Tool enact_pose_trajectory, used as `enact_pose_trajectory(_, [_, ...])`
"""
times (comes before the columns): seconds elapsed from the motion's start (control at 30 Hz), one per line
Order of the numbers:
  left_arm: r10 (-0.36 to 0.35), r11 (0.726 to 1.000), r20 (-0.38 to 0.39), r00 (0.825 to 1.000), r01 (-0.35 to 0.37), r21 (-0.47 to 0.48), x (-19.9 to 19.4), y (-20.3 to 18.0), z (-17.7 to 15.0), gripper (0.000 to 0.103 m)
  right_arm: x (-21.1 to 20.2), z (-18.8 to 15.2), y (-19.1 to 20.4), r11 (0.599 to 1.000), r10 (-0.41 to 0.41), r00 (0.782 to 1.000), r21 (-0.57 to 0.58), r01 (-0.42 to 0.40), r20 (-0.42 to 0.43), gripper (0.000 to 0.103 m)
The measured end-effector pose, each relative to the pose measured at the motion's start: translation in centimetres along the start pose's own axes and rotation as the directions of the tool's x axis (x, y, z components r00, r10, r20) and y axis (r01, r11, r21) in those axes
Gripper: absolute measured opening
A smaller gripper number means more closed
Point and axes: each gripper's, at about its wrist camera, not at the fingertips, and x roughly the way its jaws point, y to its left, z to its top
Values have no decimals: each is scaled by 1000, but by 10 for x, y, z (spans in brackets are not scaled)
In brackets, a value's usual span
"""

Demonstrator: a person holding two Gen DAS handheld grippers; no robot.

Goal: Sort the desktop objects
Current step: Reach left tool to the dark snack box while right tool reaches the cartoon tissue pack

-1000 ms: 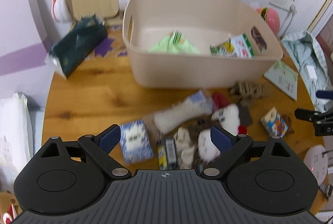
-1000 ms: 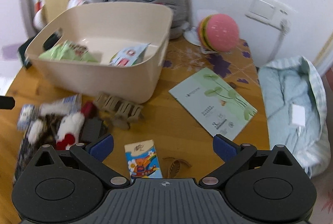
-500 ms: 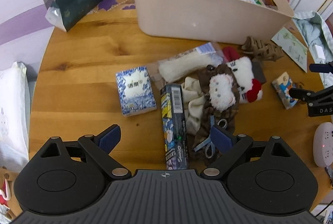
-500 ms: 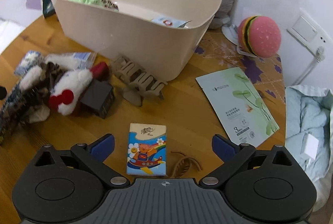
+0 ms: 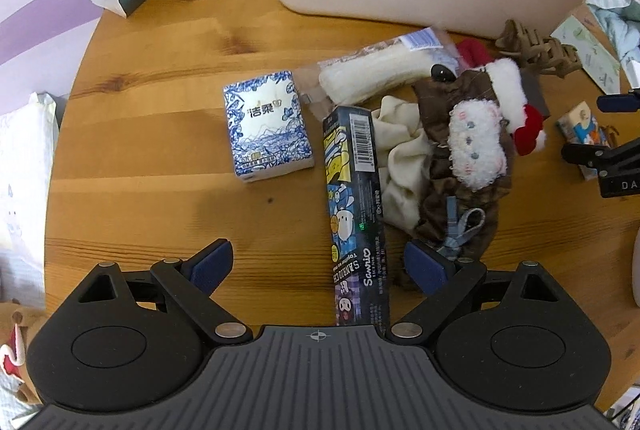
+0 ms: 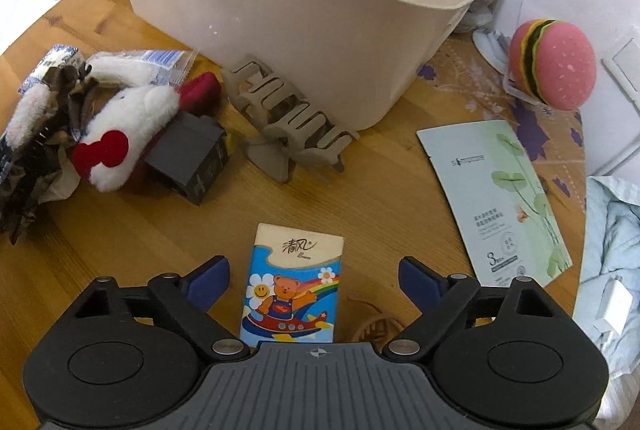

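1. Round and wooden, the surface (image 5: pixel 160 134) carried a scatter of small things in front of one beige bin (image 6: pixel 304 14), with a white wall behind.
2. My right tongs (image 6: pixel 314 280) pointed steeply down over one cartoon tissue pack (image 6: pixel 294 290). It lay between the pads with bare wood on both sides, its long axis running straight away from me toward the bin. The jaws were closing but stood wide and touched nothing.
3. My left tongs (image 5: pixel 318 264) were spread wide and empty. One dark snack box (image 5: pixel 356 214) lay between the pads, nearer the right-hand one, its long axis also pointing away toward the bin.
4. I judged each hand nearest its own item: right for the tissue pack, left for the snack box.
5. Counted loose on the wood: two tissue packs, the second one blue-and-white (image 5: pixel 266 126); one snack box; one beige hair clip (image 6: pixel 288 118); one face-mask sachet (image 6: pixel 496 198); one small black box (image 6: pixel 188 158); one wrapped white roll (image 5: pixel 380 74).
6. Beside the snack box lay a tangled heap of plush and cloth (image 5: pixel 460 150); I could not count its pieces.
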Motion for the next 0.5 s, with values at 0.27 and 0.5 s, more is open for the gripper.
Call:
enact_pose_trajectory(0.27, [6, 1000, -52, 999, -5, 8, 15, -3, -2, 88, 2, 1, -1, 998, 54, 998, 23, -54, 12, 72])
enact_pose_trajectory(0.5, [30, 999, -22, 999, -30, 23, 9, -4, -2, 59, -1, -2, -4, 988, 115, 993, 97, -117, 24, 47])
